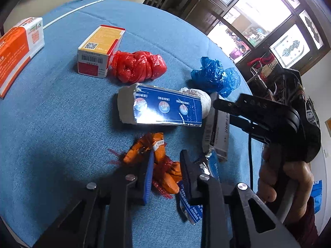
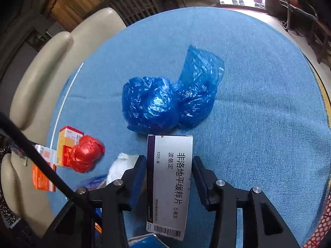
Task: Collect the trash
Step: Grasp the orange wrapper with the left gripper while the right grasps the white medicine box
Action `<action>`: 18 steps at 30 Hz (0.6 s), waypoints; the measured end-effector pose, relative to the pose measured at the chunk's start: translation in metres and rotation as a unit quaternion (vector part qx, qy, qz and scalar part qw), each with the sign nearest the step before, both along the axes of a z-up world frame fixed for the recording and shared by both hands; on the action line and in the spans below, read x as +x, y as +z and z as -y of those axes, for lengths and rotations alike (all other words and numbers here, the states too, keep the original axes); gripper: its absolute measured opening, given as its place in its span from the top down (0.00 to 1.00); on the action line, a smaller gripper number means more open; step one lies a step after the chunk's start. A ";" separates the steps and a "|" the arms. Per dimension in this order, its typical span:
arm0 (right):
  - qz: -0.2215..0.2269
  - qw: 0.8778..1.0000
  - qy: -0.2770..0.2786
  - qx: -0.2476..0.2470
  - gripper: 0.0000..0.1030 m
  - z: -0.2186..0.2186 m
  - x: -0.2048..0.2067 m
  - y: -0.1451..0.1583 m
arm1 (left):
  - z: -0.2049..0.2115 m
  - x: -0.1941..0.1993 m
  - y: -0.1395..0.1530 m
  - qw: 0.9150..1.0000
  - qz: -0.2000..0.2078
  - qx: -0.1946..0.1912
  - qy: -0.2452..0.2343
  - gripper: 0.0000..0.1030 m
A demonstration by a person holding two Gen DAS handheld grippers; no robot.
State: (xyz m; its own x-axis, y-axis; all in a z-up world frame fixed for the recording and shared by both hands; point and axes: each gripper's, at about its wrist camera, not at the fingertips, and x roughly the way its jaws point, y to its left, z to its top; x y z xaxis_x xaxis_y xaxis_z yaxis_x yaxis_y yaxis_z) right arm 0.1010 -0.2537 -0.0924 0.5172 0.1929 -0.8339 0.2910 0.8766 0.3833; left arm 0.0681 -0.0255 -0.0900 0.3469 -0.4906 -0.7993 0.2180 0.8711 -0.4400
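Trash lies on a round table with a blue cloth [image 1: 62,113]. My left gripper [image 1: 166,165] is open, its fingers either side of an orange wrapper with red netting [image 1: 163,165]. A blue foil box [image 1: 163,108] lies just beyond it. My right gripper [image 2: 169,175] is open around a white medicine box with black print [image 2: 168,184], fingers close to its sides; whether they touch it I cannot tell. It shows in the left wrist view [image 1: 219,101] too, over that box [image 1: 217,138]. A crumpled blue plastic bag [image 2: 169,97] lies just ahead.
A red plastic bag [image 1: 138,66] lies beside a yellow-red carton [image 1: 99,51]. An orange-white carton [image 1: 18,49] sits at the far left. A white paper wad [image 1: 198,100] lies behind the foil box. A cream sofa [image 2: 41,86] stands beyond the table edge.
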 end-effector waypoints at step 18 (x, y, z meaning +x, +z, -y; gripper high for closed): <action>0.106 0.994 0.007 0.031 0.54 0.056 -0.099 0.018 | -0.012 -0.010 0.015 0.998 -0.009 0.043 0.047 0.41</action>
State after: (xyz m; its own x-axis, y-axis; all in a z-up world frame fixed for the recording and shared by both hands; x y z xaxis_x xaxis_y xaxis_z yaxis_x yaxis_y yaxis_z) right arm 0.0016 -0.3100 -0.0743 0.6775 0.2485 -0.6922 0.1864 0.8524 0.4885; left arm 0.0580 -0.0136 -0.0752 0.3729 -0.3866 -0.8435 0.1260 0.9218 -0.3667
